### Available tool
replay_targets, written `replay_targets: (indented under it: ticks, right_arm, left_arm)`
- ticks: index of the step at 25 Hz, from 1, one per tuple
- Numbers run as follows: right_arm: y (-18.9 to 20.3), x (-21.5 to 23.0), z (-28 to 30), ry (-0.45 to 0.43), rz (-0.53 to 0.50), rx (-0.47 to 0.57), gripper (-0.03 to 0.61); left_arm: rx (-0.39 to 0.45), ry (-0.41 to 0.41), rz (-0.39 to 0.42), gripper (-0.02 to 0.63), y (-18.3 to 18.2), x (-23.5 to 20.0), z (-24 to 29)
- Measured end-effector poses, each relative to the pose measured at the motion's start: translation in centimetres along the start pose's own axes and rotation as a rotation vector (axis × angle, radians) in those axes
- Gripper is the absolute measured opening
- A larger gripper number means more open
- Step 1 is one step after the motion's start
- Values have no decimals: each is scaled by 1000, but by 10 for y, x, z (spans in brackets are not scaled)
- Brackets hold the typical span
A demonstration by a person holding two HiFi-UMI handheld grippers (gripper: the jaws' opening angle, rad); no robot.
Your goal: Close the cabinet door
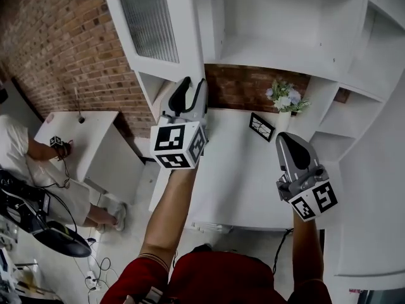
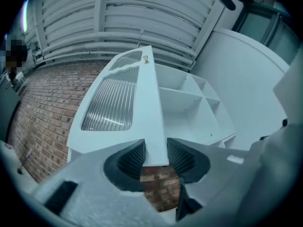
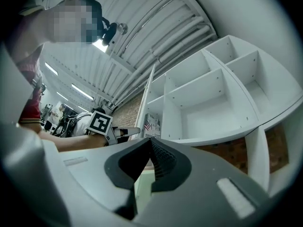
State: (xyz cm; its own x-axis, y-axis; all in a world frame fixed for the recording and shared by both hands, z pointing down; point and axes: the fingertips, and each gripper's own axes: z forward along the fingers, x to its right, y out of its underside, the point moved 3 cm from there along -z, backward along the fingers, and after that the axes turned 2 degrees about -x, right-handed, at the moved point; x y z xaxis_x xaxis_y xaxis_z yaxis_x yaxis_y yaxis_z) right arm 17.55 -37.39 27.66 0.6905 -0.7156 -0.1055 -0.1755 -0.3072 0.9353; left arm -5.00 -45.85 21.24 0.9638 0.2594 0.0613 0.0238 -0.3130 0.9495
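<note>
The white cabinet door (image 1: 152, 24) with a ribbed glass pane stands swung out from the open shelf cabinet (image 1: 278, 24). My left gripper (image 1: 190, 88) reaches up to the door's lower free corner. In the left gripper view the door's edge (image 2: 154, 122) fills the gap between the two pads, so my left gripper (image 2: 156, 152) is shut on it. My right gripper (image 1: 288, 141) hovers lower over the counter, apart from the door. Seen in its own view, my right gripper (image 3: 150, 145) has its jaws together with nothing between them, facing the empty shelves (image 3: 208, 98).
Below the cabinet is a white counter (image 1: 240, 182) with a vase of flowers (image 1: 286, 100) and a small picture frame (image 1: 261, 126). A brick wall (image 1: 57, 49) runs at the left. A white table (image 1: 76, 132) and a seated person (image 1: 19, 151) are at the far left.
</note>
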Motion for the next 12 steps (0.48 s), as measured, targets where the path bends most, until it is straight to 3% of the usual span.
replay_targets:
  ticks: [12]
  right_arm:
    - [10,7,-9,66,-1,-19,15]
  left_arm:
    - [2,-8,-20,149,10,2,32]
